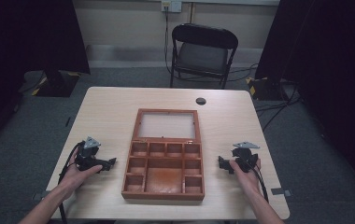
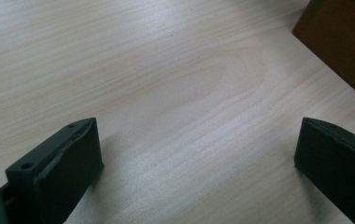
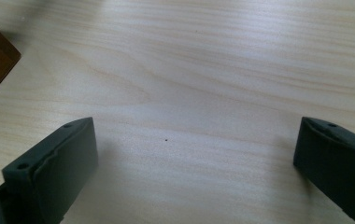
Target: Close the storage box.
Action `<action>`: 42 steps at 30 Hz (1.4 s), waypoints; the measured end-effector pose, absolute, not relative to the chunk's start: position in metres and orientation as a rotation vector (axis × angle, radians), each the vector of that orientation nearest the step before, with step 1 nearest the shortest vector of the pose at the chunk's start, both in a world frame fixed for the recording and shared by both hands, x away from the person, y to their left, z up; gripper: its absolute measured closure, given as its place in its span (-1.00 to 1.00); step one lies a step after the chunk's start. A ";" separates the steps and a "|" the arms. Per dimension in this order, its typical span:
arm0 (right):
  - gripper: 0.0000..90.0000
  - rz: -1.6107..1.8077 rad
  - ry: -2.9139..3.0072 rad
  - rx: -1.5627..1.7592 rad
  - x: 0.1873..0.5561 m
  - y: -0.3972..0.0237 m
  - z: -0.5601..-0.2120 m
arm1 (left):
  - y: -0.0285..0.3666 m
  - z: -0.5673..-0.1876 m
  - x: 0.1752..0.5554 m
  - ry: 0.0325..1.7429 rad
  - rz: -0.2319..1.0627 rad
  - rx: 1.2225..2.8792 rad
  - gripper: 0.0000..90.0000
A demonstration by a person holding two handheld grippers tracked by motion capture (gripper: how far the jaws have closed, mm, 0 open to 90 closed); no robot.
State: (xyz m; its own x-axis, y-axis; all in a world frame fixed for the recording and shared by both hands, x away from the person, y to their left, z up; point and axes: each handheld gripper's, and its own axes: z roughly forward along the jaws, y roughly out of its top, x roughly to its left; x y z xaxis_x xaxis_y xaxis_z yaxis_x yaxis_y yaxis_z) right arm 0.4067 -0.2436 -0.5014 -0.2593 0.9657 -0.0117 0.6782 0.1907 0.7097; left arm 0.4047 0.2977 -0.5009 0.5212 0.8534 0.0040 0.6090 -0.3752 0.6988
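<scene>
Wooden compartment box [image 1: 164, 161] sits open at frame centre, rigid, its glazed lid [image 1: 167, 125] fragile; side walls offer the best hold. Left gripper [image 1: 111, 162] and right gripper [image 1: 221, 163] flank it, jaws wide, empty.

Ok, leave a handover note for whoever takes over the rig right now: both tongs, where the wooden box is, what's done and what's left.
Left tongs: open, nothing between the jaws, resting on the table left of the wooden box.
Right tongs: open, nothing held, resting on the table right of the box.
Box: at the middle of the table, lid swung open and lying flat on the far side. All compartments look empty.
Done: the box is already open.
Left: neither pair of tongs touches the box yet. Probably the lid is to be closed, though that is a guess.
</scene>
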 end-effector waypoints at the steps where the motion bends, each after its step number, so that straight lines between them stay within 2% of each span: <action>1: -1.00 0.825 2.003 1.540 0.407 -0.243 -0.501 | 0.298 -0.501 0.405 1.185 0.488 2.115 -0.95; 2: -1.00 0.825 2.003 1.540 0.407 -0.243 -0.501 | 0.298 -0.500 0.405 1.190 0.473 2.111 -0.95; 3: -1.00 0.827 2.005 1.538 0.407 -0.243 -0.501 | 0.301 -0.497 0.406 1.214 0.472 2.097 -0.76; 5: -1.00 0.829 2.013 1.536 0.407 -0.243 -0.501 | 0.303 -0.496 0.406 1.224 0.474 2.091 -0.66; 9: -0.99 0.823 2.026 1.541 0.407 -0.243 -0.500 | 0.300 -0.494 0.407 1.231 0.457 2.094 -0.65; 10: -0.97 0.814 2.027 1.542 0.407 -0.243 -0.499 | 0.299 -0.492 0.408 1.227 0.414 2.091 -0.65; 12: -0.85 0.807 2.041 1.549 0.407 -0.241 -0.497 | 0.299 -0.491 0.408 1.230 0.413 2.083 -0.64; 13: -0.71 0.818 2.023 1.561 0.407 -0.240 -0.496 | 0.298 -0.488 0.408 1.241 0.419 2.075 -0.64; 17: -0.66 0.814 2.033 1.570 0.409 -0.238 -0.492 | 0.298 -0.484 0.408 1.238 0.417 2.064 -0.61; 31: -0.63 0.877 2.110 1.480 0.408 -0.225 -0.482 | 0.286 -0.464 0.411 1.205 0.385 2.004 -0.58; 35: -0.65 0.929 2.090 1.476 0.413 -0.223 -0.472 | 0.283 -0.456 0.414 1.174 0.378 2.034 -0.55; 37: -0.62 0.956 2.080 1.466 0.418 -0.220 -0.466 | 0.284 -0.449 0.420 1.173 0.401 1.995 -0.48; 42: -0.62 0.997 2.111 1.454 0.431 -0.209 -0.457 | 0.283 -0.443 0.432 1.185 0.395 1.975 -0.50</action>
State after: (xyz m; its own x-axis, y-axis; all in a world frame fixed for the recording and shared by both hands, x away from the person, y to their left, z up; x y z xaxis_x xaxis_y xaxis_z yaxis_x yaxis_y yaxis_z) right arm 0.4309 -0.2090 -0.4567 -0.3869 0.9190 0.0763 0.6427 0.2094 0.7369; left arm 0.4316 0.2832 -0.4428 0.5159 0.8477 -0.1235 0.6039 -0.2576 0.7543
